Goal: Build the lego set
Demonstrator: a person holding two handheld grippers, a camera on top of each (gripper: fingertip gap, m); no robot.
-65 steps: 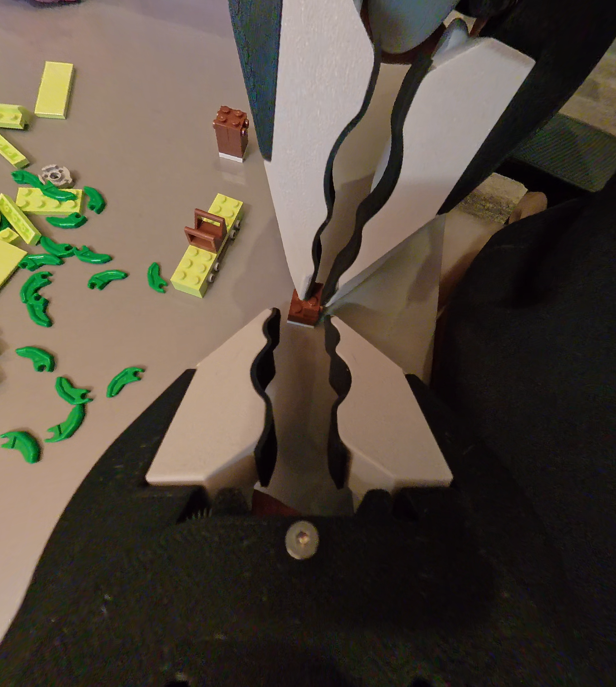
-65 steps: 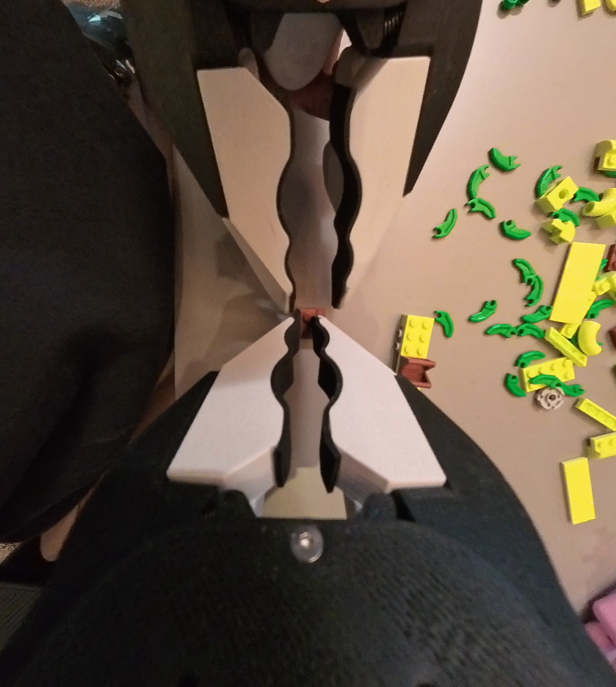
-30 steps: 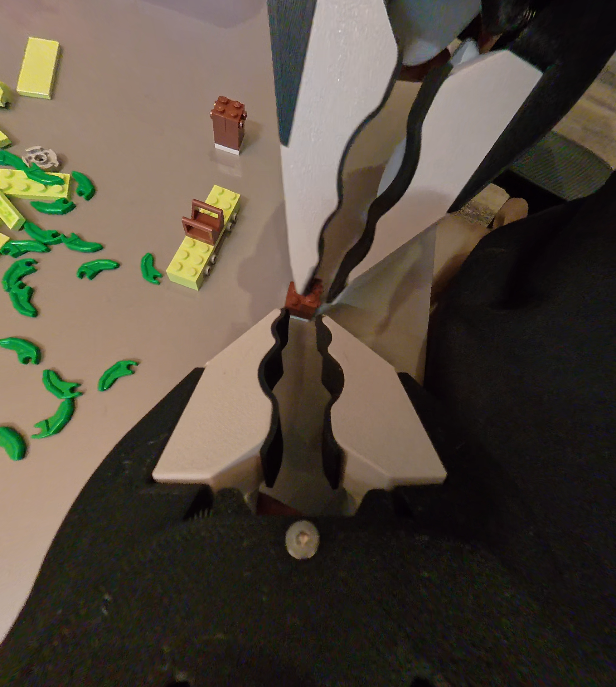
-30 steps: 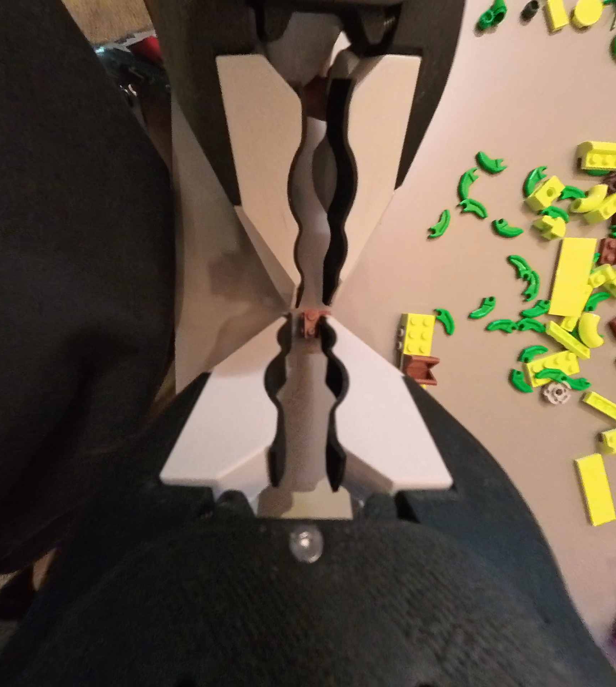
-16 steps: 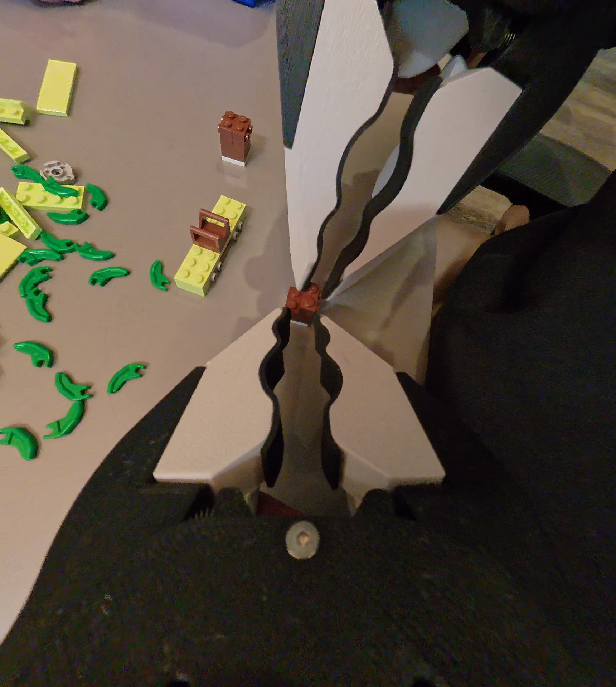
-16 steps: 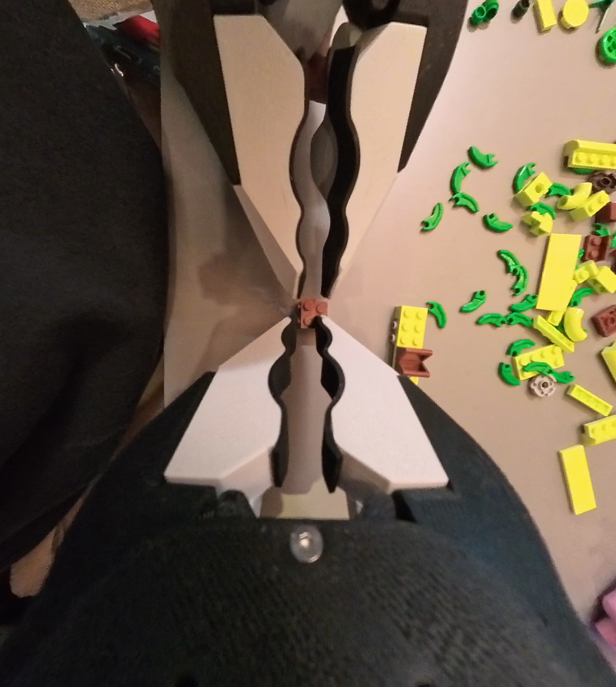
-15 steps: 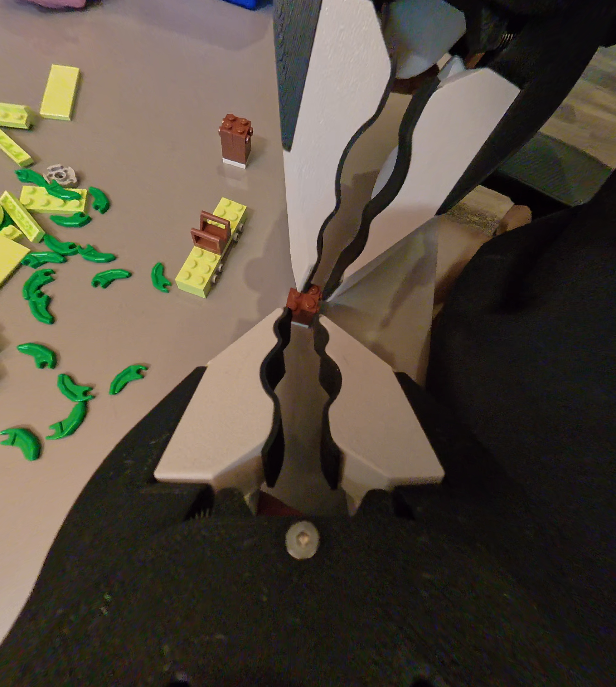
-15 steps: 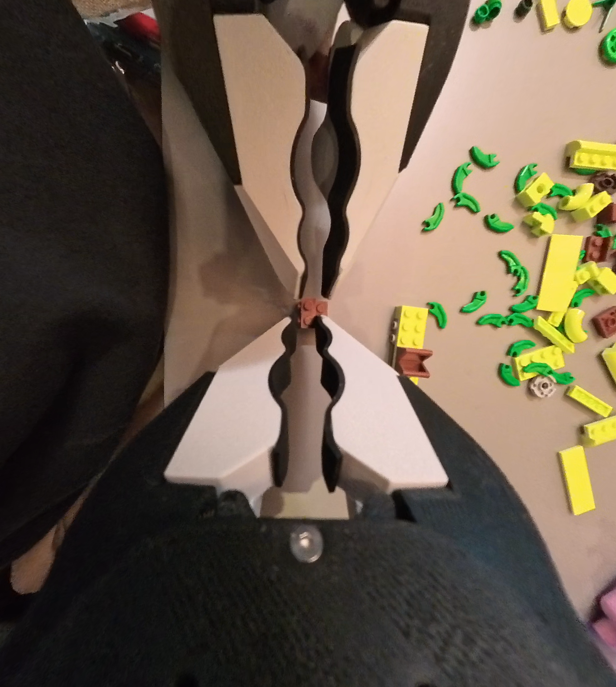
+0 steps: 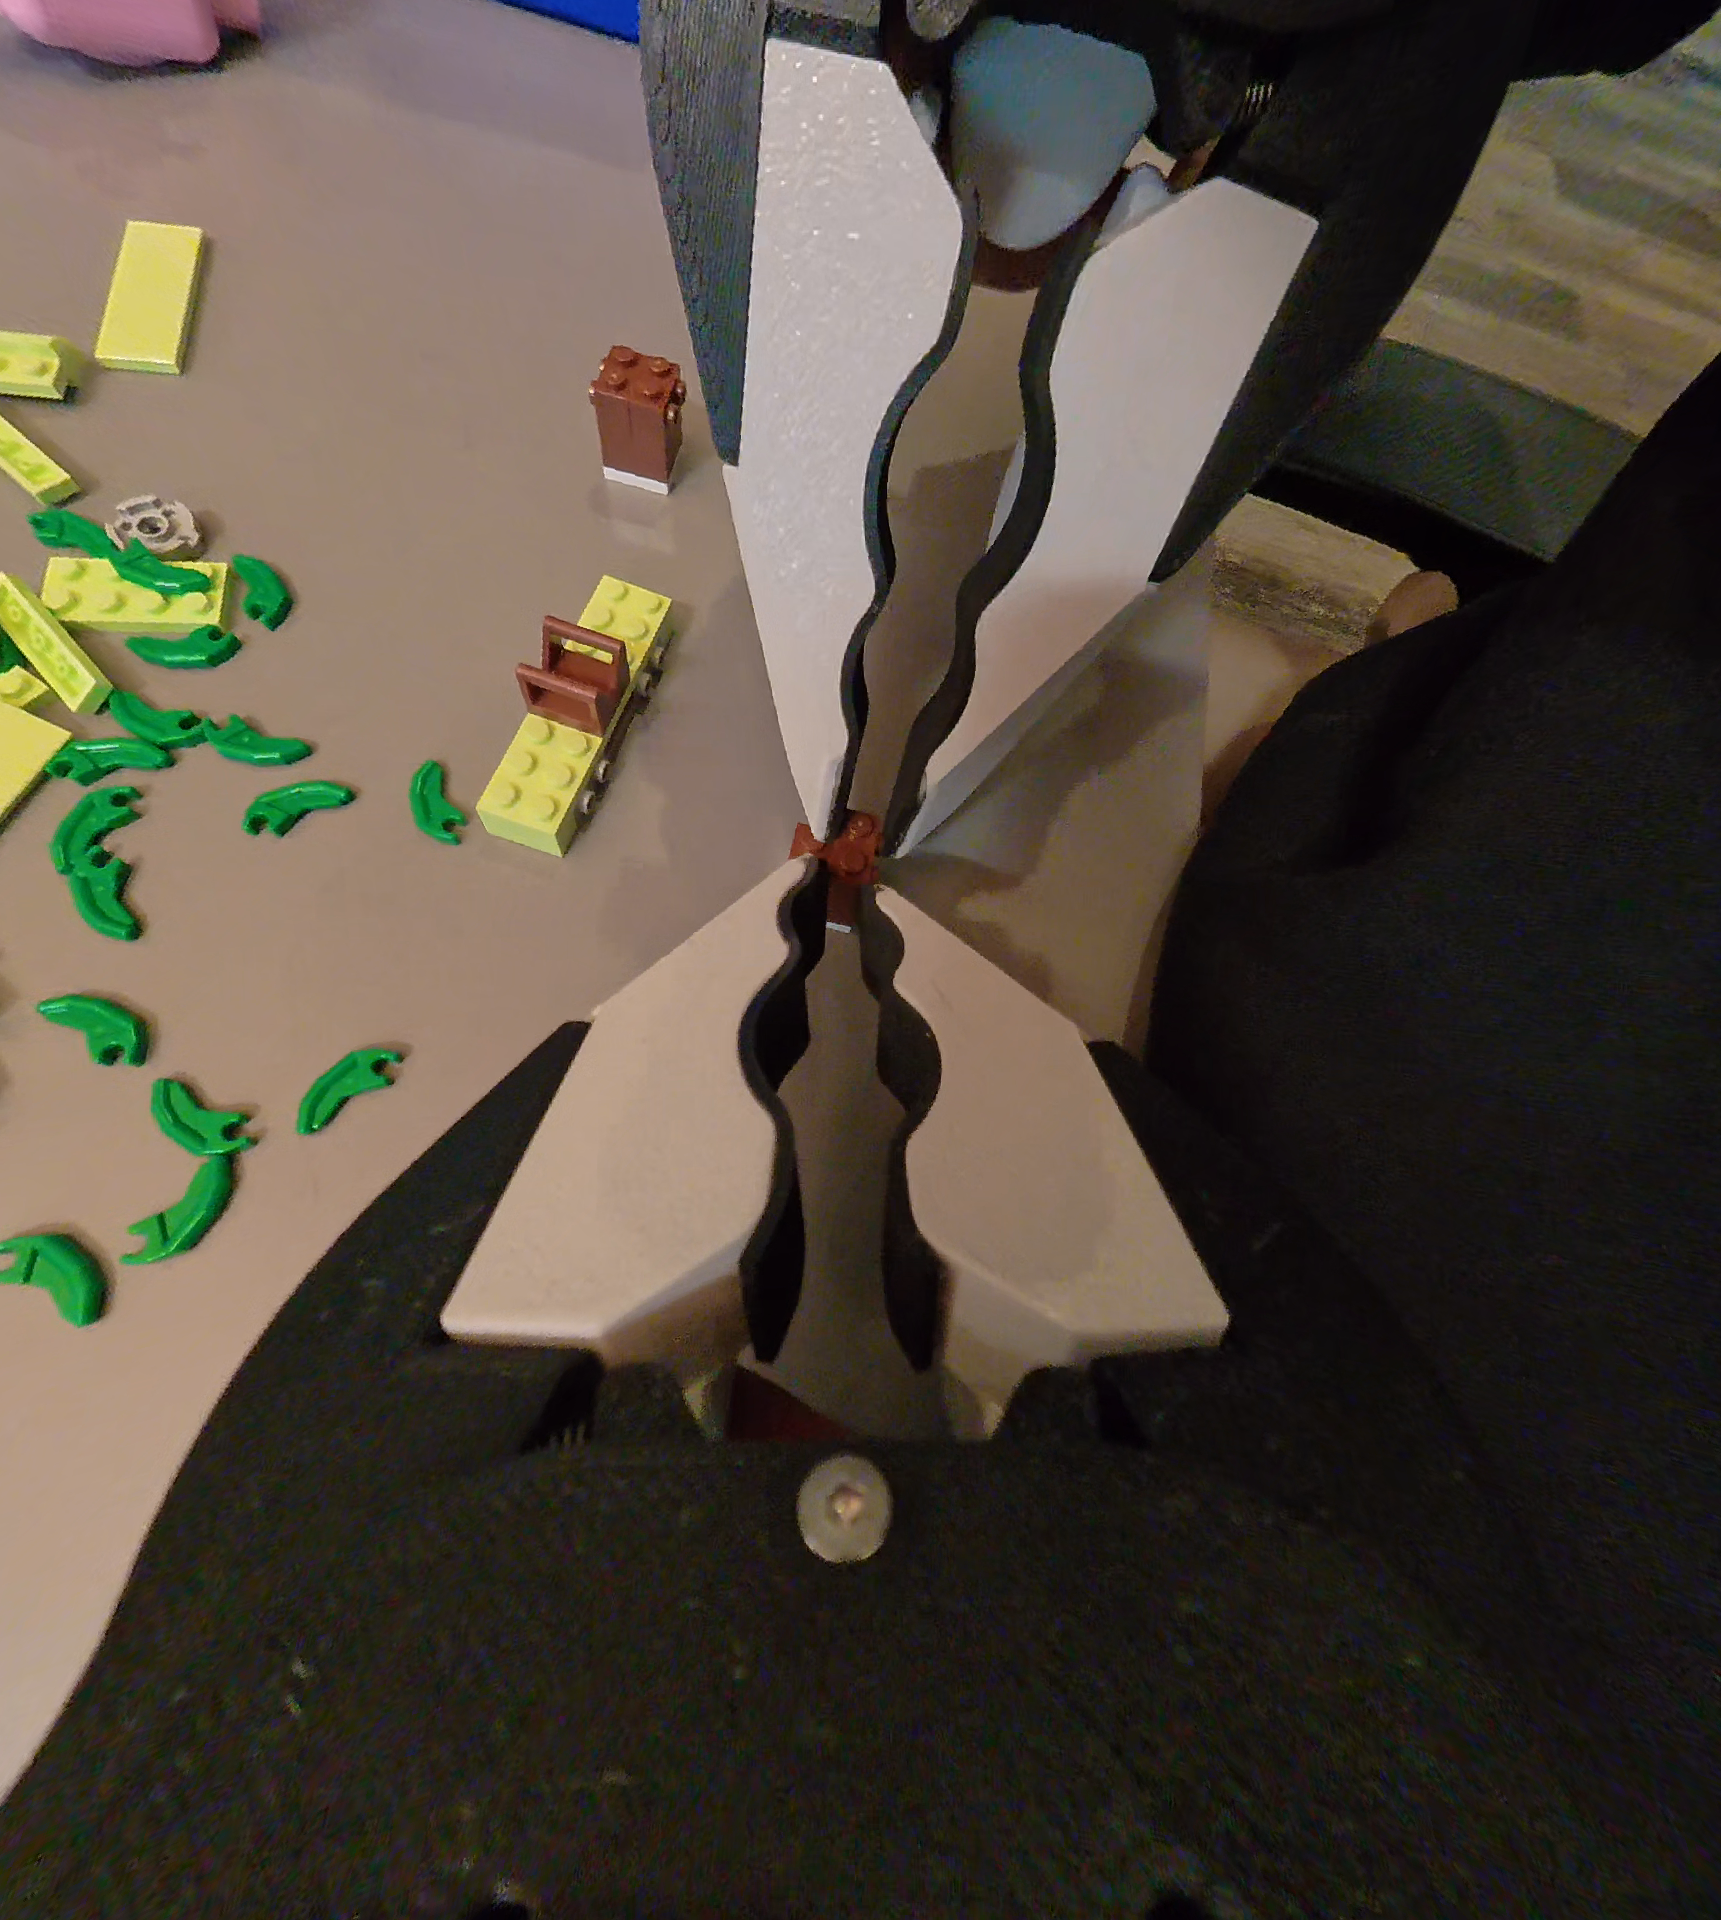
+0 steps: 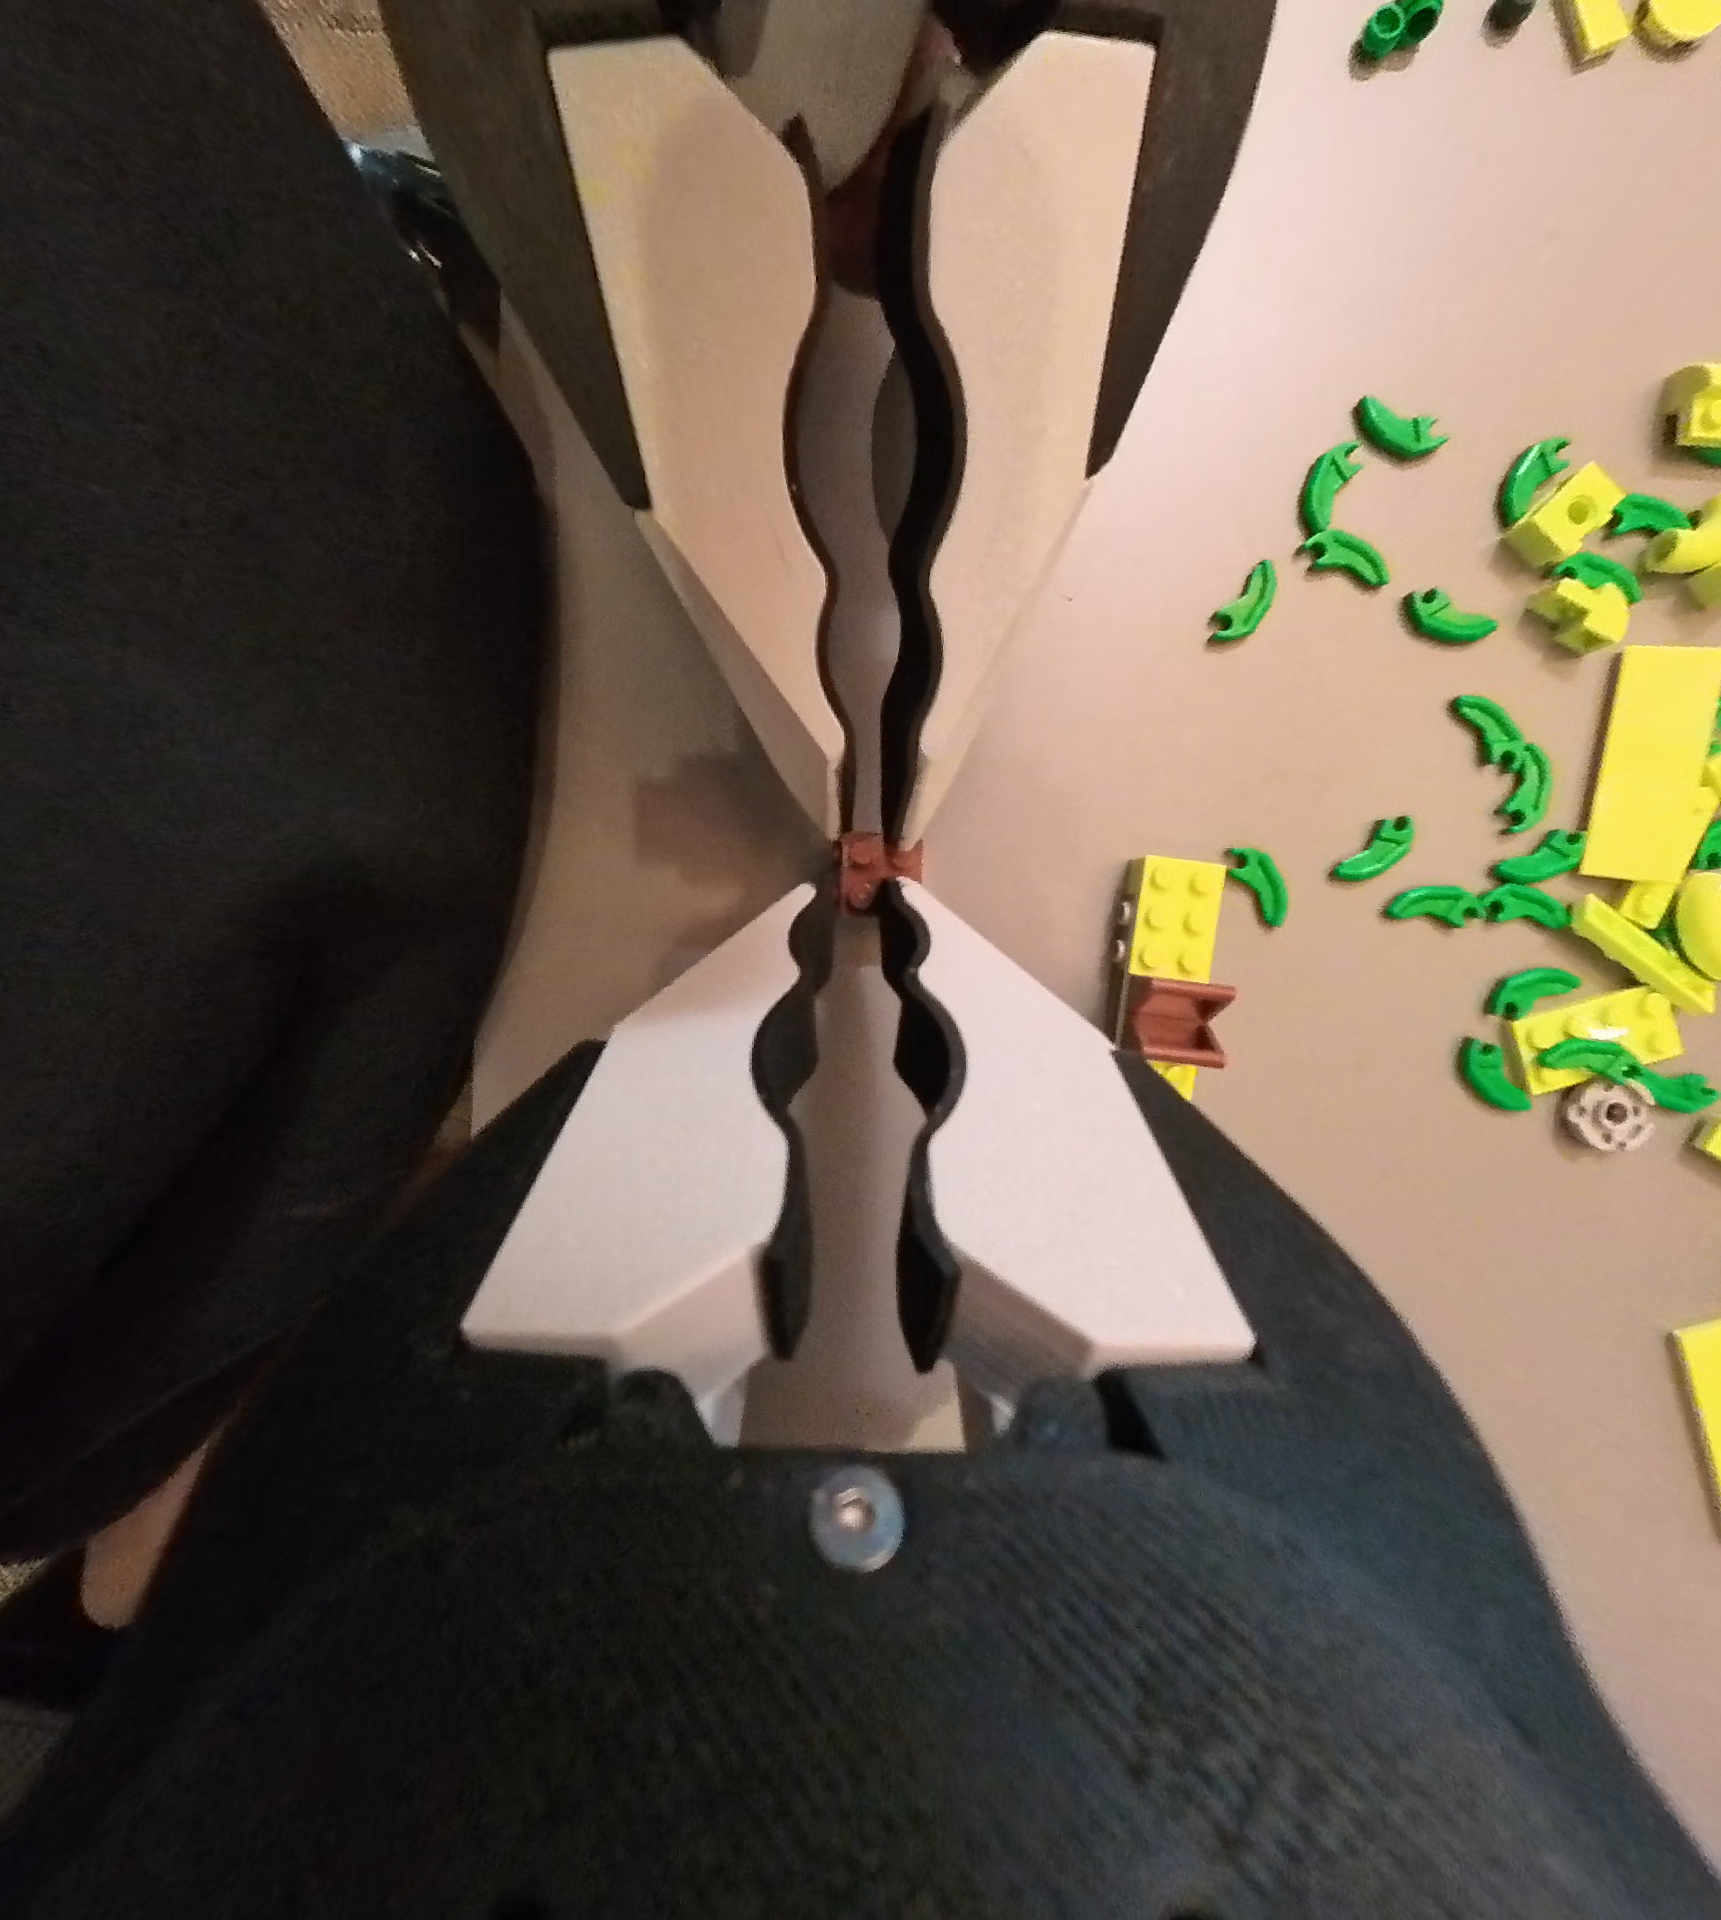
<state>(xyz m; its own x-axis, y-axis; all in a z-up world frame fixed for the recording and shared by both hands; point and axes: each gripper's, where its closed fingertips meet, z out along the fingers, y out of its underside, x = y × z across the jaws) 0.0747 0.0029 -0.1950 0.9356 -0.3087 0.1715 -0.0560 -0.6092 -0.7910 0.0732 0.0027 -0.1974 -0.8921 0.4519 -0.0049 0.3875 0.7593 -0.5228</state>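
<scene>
My two grippers meet tip to tip above the table's near edge. My left gripper (image 9: 835, 902) is shut on a small brown brick (image 9: 840, 894) with a thin white base. My right gripper (image 10: 861, 909) is shut on a small brown studded piece (image 10: 871, 868), which also shows in the left wrist view (image 9: 856, 847) pressed against the left one's brick. The right gripper (image 9: 871, 816) comes down from the top of the left wrist view. The left gripper (image 10: 875, 816) does the same in the right wrist view. How the two pieces join is hidden by the fingertips.
On the grey table (image 9: 399, 260) lie a lime plate build with a brown seat (image 9: 575, 717), a brown stack on a white base (image 9: 640, 426), several green curved pieces (image 9: 97, 862) and lime plates (image 9: 149, 296). A person's dark clothing (image 9: 1510, 987) fills the side beyond the table's edge. Both grippers' tips are close together, under 4 cm apart.
My left gripper was open around the brown piece and has shut on it. The brown piece has turned its studs towards the cameras. Both grippers stay tip to tip.
</scene>
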